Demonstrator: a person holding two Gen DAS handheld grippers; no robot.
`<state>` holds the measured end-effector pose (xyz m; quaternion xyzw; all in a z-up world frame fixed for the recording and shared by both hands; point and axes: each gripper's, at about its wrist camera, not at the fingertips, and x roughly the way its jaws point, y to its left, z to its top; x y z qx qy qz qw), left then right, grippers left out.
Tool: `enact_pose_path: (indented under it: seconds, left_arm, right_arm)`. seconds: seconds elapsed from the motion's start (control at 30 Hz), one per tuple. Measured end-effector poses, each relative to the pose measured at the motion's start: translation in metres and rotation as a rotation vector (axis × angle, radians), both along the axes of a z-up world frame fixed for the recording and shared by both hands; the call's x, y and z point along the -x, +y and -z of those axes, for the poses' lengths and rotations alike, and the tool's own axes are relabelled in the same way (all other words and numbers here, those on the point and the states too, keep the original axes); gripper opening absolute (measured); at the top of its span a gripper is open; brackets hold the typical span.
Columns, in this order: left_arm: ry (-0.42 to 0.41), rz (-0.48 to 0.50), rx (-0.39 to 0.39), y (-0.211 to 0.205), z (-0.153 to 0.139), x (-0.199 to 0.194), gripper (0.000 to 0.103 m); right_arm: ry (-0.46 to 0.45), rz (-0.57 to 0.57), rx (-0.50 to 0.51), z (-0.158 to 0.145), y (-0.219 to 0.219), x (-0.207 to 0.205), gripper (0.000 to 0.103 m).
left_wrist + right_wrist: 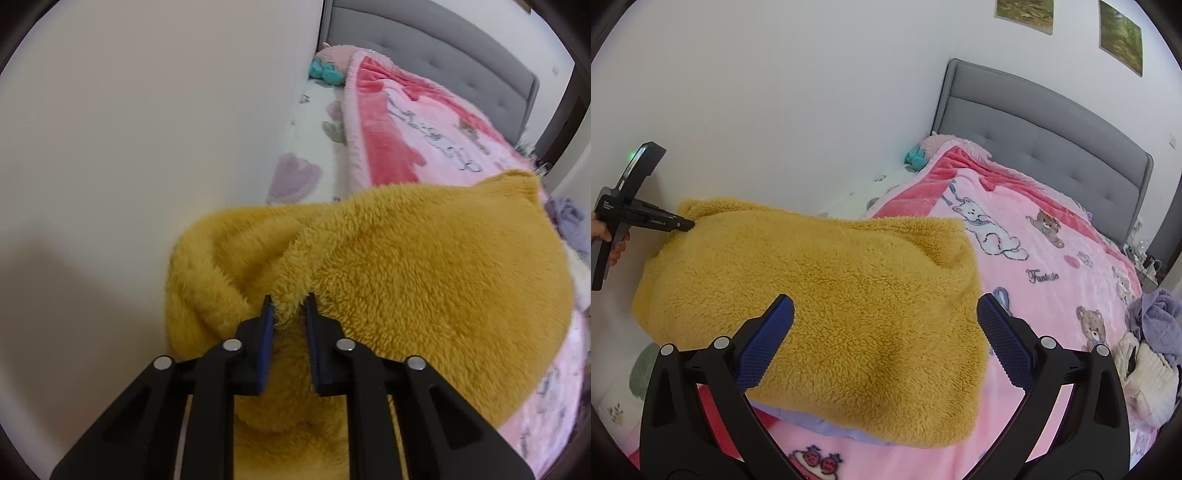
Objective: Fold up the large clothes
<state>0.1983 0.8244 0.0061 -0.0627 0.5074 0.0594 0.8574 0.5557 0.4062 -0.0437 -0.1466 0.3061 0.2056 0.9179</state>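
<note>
Yellow fleece garment (827, 295) (thick, floppy) handles best by edges: left gripper (290, 301) pinches one at lower centre, right gripper (884, 314) spread.

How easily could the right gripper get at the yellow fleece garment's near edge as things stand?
Probably easily. The right gripper hangs open just above the yellow fleece garment, nothing between them, while the left gripper is shut on its far end.
</note>
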Motion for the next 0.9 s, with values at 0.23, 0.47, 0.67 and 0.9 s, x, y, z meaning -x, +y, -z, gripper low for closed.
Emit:
enact_pose_path:
  seconds: [0.23, 0.47, 0.67, 0.9]
  left_arm:
    - [-0.168, 0.027, -0.084, -0.010, -0.043, -0.035, 0.008]
    - [0.205, 0.010, -0.187, -0.009, 0.022, -0.067, 0.009]
    - [-0.057, -0.012, -0.352, -0.028, -0.012, -0.020, 0.094]
    - [-0.366, -0.066, -0.360, -0.074, -0.084, 0.068, 0.098]
  right_arm:
    - [-0.009, -0.010, 0.025, 0.000, 0.002, 0.002, 0.095]
    - [0.024, 0.001, 0.031, 0.007, 0.004, -0.004, 0.095]
    - [0.003, -0.012, -0.001, -0.005, 0.001, 0.001, 0.095]
    - [-0.052, -0.043, -0.009, -0.038, 0.008, 0.023, 0.095]
